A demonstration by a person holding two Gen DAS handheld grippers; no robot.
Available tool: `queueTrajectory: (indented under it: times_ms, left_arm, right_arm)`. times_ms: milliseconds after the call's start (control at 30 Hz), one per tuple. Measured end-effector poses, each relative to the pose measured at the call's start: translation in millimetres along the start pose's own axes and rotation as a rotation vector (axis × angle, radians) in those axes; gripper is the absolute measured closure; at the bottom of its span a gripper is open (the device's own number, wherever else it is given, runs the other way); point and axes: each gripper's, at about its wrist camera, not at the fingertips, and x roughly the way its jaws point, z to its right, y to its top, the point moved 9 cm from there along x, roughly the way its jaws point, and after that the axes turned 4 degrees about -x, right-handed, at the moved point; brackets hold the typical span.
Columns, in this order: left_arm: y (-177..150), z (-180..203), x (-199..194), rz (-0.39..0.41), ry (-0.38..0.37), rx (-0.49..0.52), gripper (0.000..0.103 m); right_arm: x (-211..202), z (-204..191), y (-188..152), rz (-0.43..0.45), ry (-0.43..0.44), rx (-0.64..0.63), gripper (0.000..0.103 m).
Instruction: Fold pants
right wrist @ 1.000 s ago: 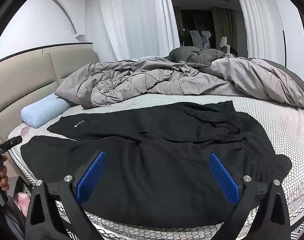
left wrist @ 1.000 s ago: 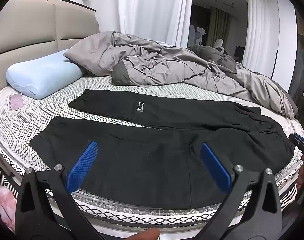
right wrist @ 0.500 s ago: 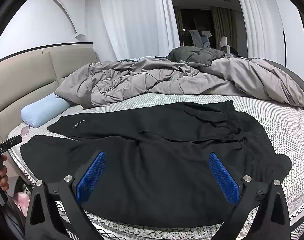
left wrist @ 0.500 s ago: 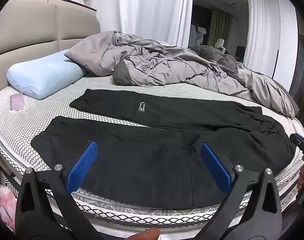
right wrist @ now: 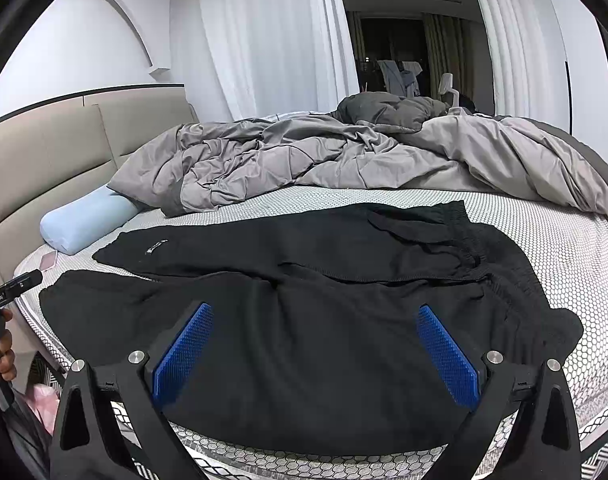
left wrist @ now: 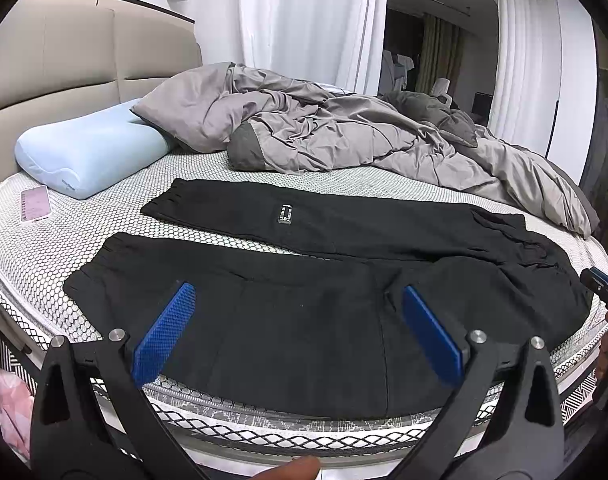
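Observation:
Black pants point(left wrist: 324, 292) point(right wrist: 312, 308) lie spread flat on the bed, both legs pointing left and the waistband at the right. The far leg carries a small label point(left wrist: 285, 215). My left gripper point(left wrist: 297, 320) is open, held above the near leg by the bed's front edge, nothing between its blue pads. My right gripper point(right wrist: 316, 340) is open too, hovering over the near leg toward the waist end, holding nothing. Each gripper's tip shows at the edge of the other's view, with a hand on it.
A crumpled grey duvet point(left wrist: 344, 136) point(right wrist: 344, 164) fills the far half of the bed. A light blue pillow point(left wrist: 87, 156) and a pink phone point(left wrist: 34, 203) sit at the left by the beige headboard. White honeycomb mattress cover point(right wrist: 564, 248) shows bare at the right.
The left wrist view has shifted very slightly; the pants and both open grippers stay as they were.

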Motion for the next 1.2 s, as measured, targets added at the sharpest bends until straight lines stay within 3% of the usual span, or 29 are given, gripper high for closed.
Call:
queueTrajectory:
  times_ms: [967, 1200]
  left_arm:
    - [0, -1, 1, -0.001, 0.003, 0.003, 0.001]
    - [5, -22, -3, 0.019, 0.012, -0.037, 0.001]
  right_arm:
    - [0, 0, 0, -0.001, 0.0, 0.0, 0.0]
    - [-1, 3, -1, -0.004, -0.016, -0.002, 0.0]
